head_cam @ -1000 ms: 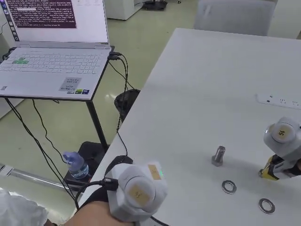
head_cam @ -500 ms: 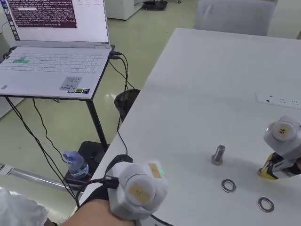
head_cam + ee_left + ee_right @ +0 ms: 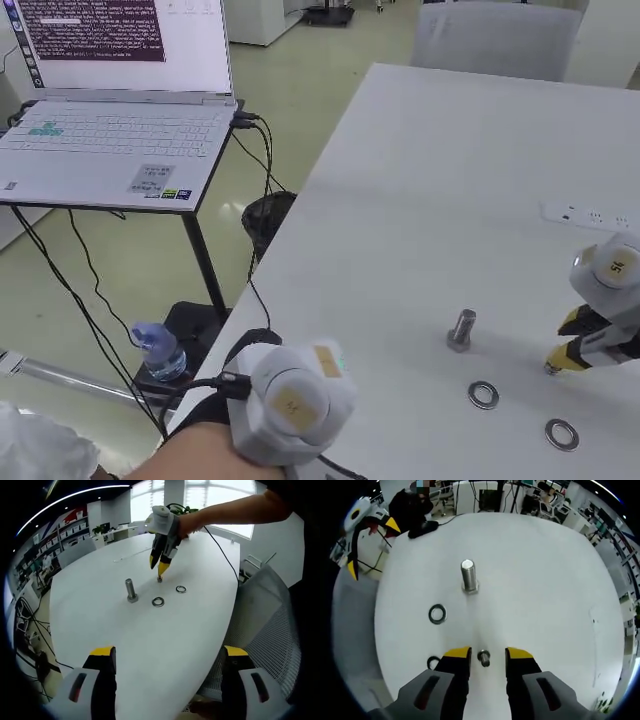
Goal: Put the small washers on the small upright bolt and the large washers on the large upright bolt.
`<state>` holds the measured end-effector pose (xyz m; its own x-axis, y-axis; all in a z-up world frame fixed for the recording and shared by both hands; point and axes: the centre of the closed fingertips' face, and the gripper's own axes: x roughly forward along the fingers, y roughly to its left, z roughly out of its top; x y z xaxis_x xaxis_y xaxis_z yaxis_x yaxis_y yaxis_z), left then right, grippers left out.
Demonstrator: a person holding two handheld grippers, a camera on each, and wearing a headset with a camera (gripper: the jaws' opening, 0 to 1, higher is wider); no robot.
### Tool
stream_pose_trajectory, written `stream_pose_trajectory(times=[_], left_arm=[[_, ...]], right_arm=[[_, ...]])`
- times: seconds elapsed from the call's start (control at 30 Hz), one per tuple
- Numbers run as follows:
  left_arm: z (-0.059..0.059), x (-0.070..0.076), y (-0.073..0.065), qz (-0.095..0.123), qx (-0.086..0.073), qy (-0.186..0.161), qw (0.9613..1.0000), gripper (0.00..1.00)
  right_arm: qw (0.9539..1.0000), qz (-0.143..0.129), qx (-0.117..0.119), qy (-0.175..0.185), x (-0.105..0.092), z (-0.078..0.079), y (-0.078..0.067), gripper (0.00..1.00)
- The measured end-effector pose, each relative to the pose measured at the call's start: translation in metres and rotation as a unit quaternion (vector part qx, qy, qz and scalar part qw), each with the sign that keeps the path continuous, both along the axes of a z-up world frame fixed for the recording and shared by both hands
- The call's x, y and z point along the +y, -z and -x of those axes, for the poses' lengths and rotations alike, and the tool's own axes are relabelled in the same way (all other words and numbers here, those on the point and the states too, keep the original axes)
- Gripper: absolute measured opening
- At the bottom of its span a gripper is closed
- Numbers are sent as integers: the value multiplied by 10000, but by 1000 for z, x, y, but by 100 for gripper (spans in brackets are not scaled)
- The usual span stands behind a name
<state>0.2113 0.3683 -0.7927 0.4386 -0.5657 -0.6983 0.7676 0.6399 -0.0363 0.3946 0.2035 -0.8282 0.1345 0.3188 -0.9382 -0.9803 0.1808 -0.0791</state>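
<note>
One washer (image 3: 430,661) is partly hiding behind the right hand-held gripper (image 3: 482,651), hovering spread astride the small bolt (image 3: 483,657); the left hand-held gripper (image 3: 167,652) is hanging spread too.

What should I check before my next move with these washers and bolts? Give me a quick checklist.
1. Large bolt standing upright: ok.
2. Small bolt sitting between the right tongs, not clamped: ok.
3. Right tongs open: ok.
4. Left tongs open and empty: ok.
5. Washers on bolts: not ok; the nearer washer and the farther washer lie flat on the table.
6. Which washer is small or large: cannot tell.
</note>
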Motion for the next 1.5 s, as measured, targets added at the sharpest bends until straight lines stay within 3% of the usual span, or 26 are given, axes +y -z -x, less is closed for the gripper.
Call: stream_pose_trajectory(times=[0.4,0.73,1.17,1.5], left_arm=[[-3,1,-8,7,-82,-8,10000,87],[-4,-1,-9,19,-108,51,9999,87],[-7,-3,-9,78,-89,67,9999,86],[-7,-3,-8,88,-91,88,9999,85]], right_arm=[[9980,-132,123,-613,34,21,-6,31],[9937,-74,87,-1114,45,34,-4,33],[9896,-21,166,-1430,52,47,15,33],[9856,102,186,-1680,55,61,40,33]])
